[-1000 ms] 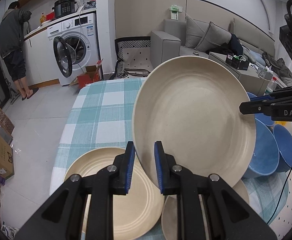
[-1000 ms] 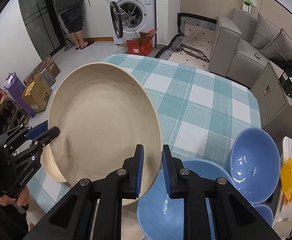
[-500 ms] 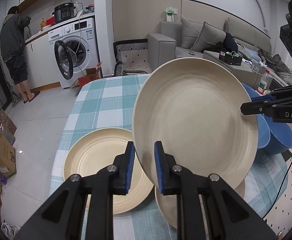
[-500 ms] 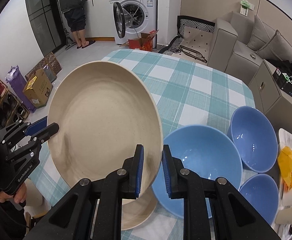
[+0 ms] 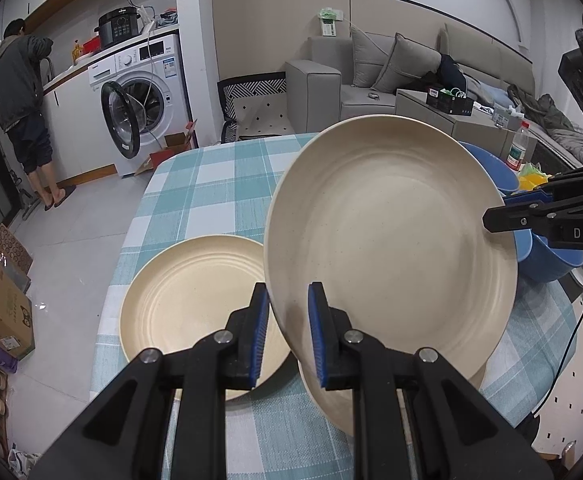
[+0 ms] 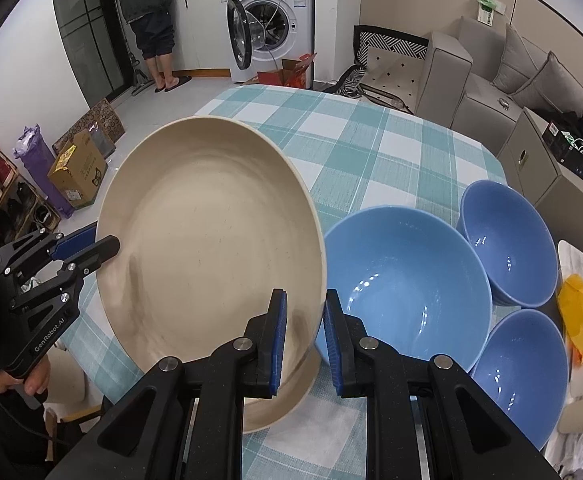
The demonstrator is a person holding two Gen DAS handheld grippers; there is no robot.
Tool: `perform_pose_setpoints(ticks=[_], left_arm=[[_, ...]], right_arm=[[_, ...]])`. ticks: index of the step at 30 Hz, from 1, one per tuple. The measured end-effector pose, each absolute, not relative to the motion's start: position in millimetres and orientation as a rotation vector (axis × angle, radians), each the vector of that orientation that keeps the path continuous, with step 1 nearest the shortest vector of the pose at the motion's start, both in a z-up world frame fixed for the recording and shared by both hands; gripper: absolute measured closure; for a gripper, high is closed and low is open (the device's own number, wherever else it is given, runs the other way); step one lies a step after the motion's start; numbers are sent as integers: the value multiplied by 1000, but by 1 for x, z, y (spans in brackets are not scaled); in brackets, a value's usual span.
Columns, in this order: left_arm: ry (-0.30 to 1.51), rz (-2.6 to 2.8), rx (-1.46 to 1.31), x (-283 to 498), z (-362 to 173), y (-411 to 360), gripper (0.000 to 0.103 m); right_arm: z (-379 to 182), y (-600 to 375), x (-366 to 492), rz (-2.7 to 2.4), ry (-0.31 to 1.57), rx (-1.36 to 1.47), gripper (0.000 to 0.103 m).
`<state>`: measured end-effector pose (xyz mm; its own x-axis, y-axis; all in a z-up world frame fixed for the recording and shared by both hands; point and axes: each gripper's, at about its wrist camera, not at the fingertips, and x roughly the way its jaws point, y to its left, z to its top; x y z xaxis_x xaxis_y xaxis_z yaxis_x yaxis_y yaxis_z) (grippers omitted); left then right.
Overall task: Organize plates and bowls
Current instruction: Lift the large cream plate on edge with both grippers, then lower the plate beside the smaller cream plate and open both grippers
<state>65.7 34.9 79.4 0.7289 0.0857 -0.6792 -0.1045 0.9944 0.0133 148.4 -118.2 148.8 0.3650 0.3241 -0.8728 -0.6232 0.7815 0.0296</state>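
Plate held: beige plate (image 5: pixel 391 248) is carried tilted above the table, clamped at opposite rims by both grippers; it is judged stiff, fairly light and smooth, so slipping at the thin rim is the likely fault rather than bending
Left gripper: left gripper (image 5: pixel 287 332) is closed on the near-left rim of the beige plate, blue pads pressed on either face; its body is also seen at the left of the right wrist view
Right gripper: right gripper (image 6: pixel 305 336) is closed on the opposite rim of the same plate (image 6: pixel 207 248); its tip is seen at the right edge of the left wrist view
Hold advice: rim grips at opposite sides are judged the soundest, as the flat centre offers nothing to pinch; both clamps should be kept closed until the plate is seated
Other plates: ridged beige plate (image 5: pixel 199 304) lies flat on the checked tablecloth (image 5: pixel 211 184), just left of the held plate; a third plate (image 5: pixel 331 404) lies partly hidden beneath it
Bowls: large blue bowl (image 6: pixel 403 284) stands just right of the held plate's rim; two smaller blue bowls (image 6: pixel 507 240) (image 6: pixel 519 372) stand beyond it, close together
Edges: near table edge lies close below the grippers; the third plate is near that edge
Open room: far half of the tablecloth is free; room to the right is narrowed by the bowls, so a knock of rim on bowl is judged the main hazard
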Motion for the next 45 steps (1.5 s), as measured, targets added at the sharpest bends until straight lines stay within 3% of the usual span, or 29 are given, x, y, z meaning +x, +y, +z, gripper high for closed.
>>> perform_pose_setpoints(ticks=[45], left_arm=[[881, 106, 12, 66, 25, 27, 85]], right_arm=[[72, -116, 128, 620, 1137, -401, 84]])
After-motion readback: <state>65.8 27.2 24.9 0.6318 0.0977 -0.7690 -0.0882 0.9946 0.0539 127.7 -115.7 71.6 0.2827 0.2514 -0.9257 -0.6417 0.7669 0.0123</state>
